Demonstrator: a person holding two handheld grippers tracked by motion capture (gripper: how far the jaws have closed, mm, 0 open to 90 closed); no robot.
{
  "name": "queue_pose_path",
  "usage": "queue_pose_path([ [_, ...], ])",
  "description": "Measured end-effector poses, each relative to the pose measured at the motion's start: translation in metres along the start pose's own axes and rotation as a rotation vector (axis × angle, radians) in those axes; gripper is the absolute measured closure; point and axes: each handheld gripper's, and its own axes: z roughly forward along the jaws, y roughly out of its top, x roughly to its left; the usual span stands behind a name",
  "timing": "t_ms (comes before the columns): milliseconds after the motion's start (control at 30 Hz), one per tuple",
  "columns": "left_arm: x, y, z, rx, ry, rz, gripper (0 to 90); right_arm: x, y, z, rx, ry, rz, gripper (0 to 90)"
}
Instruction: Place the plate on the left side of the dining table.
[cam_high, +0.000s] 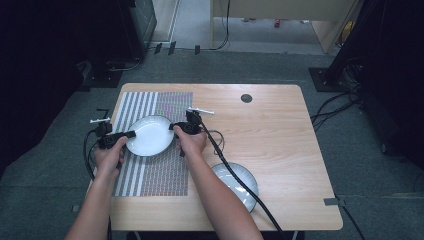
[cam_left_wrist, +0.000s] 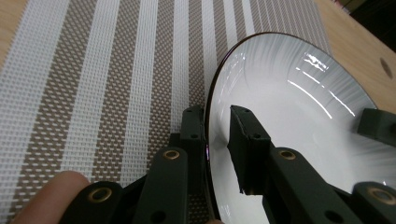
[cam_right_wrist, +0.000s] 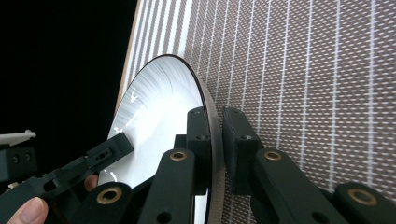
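- A white plate (cam_high: 149, 135) is seen left of centre in the high view, over a striped placemat (cam_high: 150, 175) on the wooden surface (cam_high: 270, 130). Whether it rests on the mat or is lifted off it can't be told.
- The left tongs (cam_high: 131, 134) are closed on the plate's left rim, w/ the person's left hand (cam_high: 109, 155) behind them.
- In the left gripper view, lower centre, the left tongs (cam_left_wrist: 218, 135) are shown w/ one jaw outside the dark rim and the other on the white inner face of the plate (cam_left_wrist: 299, 121); a narrow gap, rim pinched between.
- The right tongs (cam_high: 173, 127) are closed on the opposite rim, at the plate's right edge in the high view, gripped by the right hand (cam_high: 190, 142).
- In the right gripper view, lower centre, the right tongs (cam_right_wrist: 215, 140) are shown straddling the rim of the plate (cam_right_wrist: 159, 107), one jaw each side, held tight.
- The other tongs are seen at lower left of that view, a jaw laid on the plate's inner face.
- A second plate (cam_high: 245, 192), grey-white, lies at lower centre-right of the high view on bare wood, partly covered by the right forearm and crossed by a black cable (cam_high: 235, 175).
- A dark round hole (cam_high: 246, 98) is seen at the surface's upper centre.
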Motion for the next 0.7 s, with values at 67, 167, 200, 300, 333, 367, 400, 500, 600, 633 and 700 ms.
queue_pose_path([
  [67, 0.000, 0.000, 0.000, -0.001, -0.003, 0.004, 76.6, -0.001, -0.001, 0.000, 0.000, 0.001, -0.008, 81.6],
  [167, -0.001, -0.001, 0.000, 0.000, -0.006, 0.014, 76.5, -0.002, -0.001, 0.000, 0.003, -0.001, -0.003, 79.6],
  [200, -0.002, -0.001, 0.000, -0.001, -0.010, 0.018, 76.2, -0.003, -0.002, 0.001, 0.009, -0.003, -0.006, 76.3],
  [300, -0.006, -0.001, -0.001, 0.002, -0.011, 0.030, 68.6, -0.003, -0.005, 0.001, -0.001, -0.014, -0.038, 69.6],
  [333, -0.008, -0.001, -0.001, 0.000, -0.011, 0.032, 65.3, -0.001, -0.005, -0.001, -0.021, -0.027, -0.053, 69.0],
  [367, -0.010, -0.002, -0.002, -0.002, -0.003, 0.041, 62.1, -0.001, -0.005, -0.003, -0.029, -0.033, -0.058, 67.4],
  [400, -0.013, -0.004, -0.003, -0.007, 0.010, 0.054, 60.1, 0.001, -0.005, -0.006, -0.037, -0.031, -0.048, 64.6],
  [500, -0.018, -0.005, -0.004, -0.012, 0.026, 0.061, 53.8, 0.006, -0.004, -0.012, -0.073, -0.022, -0.079, 56.8],
  [600, -0.025, -0.005, -0.010, -0.030, 0.064, 0.069, 44.6, 0.012, -0.003, -0.019, -0.108, -0.024, -0.184, 54.7],
  [633, -0.028, -0.004, -0.012, -0.037, 0.083, 0.074, 39.7, 0.014, -0.002, -0.022, -0.112, -0.005, -0.206, 53.9],
  [700, -0.033, -0.003, -0.018, -0.048, 0.111, 0.088, 31.5, 0.017, -0.001, -0.028, -0.114, 0.015, -0.241, 49.7],
])
